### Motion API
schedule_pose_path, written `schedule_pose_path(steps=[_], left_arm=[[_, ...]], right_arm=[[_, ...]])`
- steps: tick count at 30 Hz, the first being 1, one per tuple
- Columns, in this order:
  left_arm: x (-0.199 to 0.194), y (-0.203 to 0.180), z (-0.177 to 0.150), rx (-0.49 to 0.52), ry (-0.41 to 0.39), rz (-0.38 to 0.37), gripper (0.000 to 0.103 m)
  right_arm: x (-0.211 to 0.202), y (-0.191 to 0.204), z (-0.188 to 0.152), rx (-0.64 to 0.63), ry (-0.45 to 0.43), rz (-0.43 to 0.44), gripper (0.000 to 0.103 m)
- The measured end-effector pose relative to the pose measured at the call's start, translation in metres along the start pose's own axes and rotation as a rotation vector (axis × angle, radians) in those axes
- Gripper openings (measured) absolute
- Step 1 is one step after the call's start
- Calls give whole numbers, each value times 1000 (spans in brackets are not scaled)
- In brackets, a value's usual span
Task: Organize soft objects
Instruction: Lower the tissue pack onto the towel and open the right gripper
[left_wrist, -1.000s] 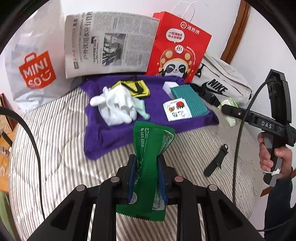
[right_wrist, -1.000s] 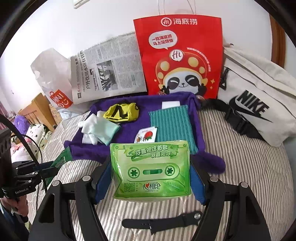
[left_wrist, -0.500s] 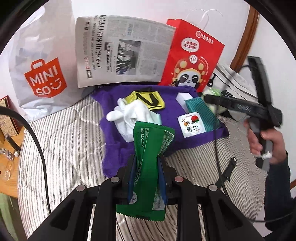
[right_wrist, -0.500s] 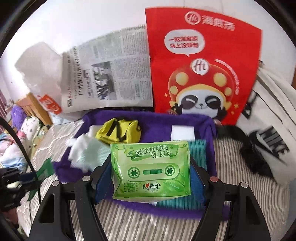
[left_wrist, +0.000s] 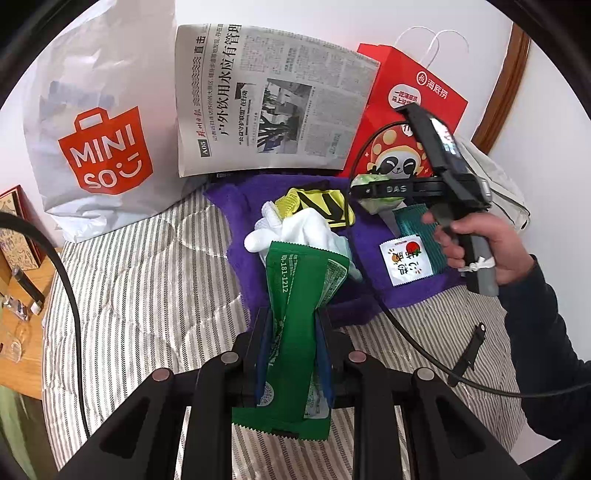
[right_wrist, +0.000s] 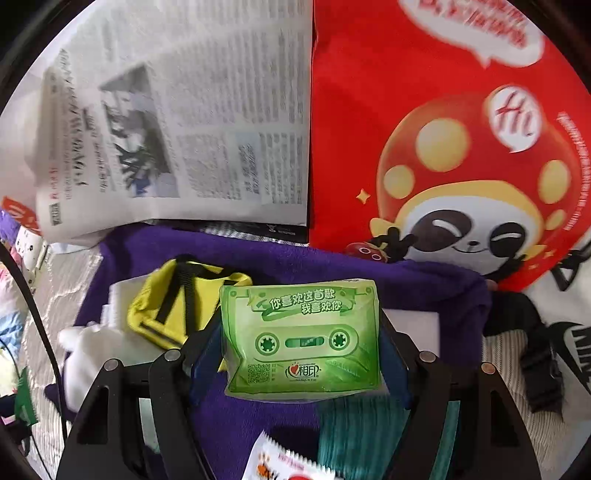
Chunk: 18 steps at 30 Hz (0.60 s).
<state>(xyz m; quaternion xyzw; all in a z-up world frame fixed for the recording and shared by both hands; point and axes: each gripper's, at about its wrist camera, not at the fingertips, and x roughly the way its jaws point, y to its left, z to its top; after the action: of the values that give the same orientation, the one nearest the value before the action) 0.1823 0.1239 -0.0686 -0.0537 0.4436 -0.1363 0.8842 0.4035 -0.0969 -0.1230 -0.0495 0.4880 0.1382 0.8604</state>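
Observation:
My left gripper (left_wrist: 291, 328) is shut on a dark green foil packet (left_wrist: 295, 314) and holds it above the striped bed, short of the purple towel (left_wrist: 236, 199). My right gripper (right_wrist: 299, 343) is shut on a light green tissue pack (right_wrist: 301, 338) and holds it over the towel's (right_wrist: 258, 258) back part; it also shows in the left wrist view (left_wrist: 373, 194). On the towel lie white gloves (left_wrist: 295, 229), a yellow pouch (left_wrist: 325, 203), a teal knit cloth (left_wrist: 417, 225) and a small white sachet (left_wrist: 406, 258).
A Miniso bag (left_wrist: 99, 129), a newspaper (left_wrist: 273, 103) and a red panda bag (left_wrist: 406, 107) stand along the wall behind the towel. A white Nike bag (right_wrist: 569, 332) lies at the right. A black watch strap (left_wrist: 471, 347) lies on the bed. A wooden table (left_wrist: 18, 295) is at the left.
My right gripper has moved forward with the tissue pack, from the bed's front to over the back of the towel. My left gripper has drifted a little closer and rightward with its packet.

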Motion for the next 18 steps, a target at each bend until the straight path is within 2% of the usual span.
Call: schedule_pose_path(steps=[2,9,18], left_arm=[[1,2,0,-2,0,2,22],[5,13,2,-18,-1,6,22],[10,7,0,-9,15,11,22]], right_arm=[[11,0,2,-13,25,-25,73],[21,12,2,-97,32,-69,74],[21,18,-5,-144,39,-62,78]])
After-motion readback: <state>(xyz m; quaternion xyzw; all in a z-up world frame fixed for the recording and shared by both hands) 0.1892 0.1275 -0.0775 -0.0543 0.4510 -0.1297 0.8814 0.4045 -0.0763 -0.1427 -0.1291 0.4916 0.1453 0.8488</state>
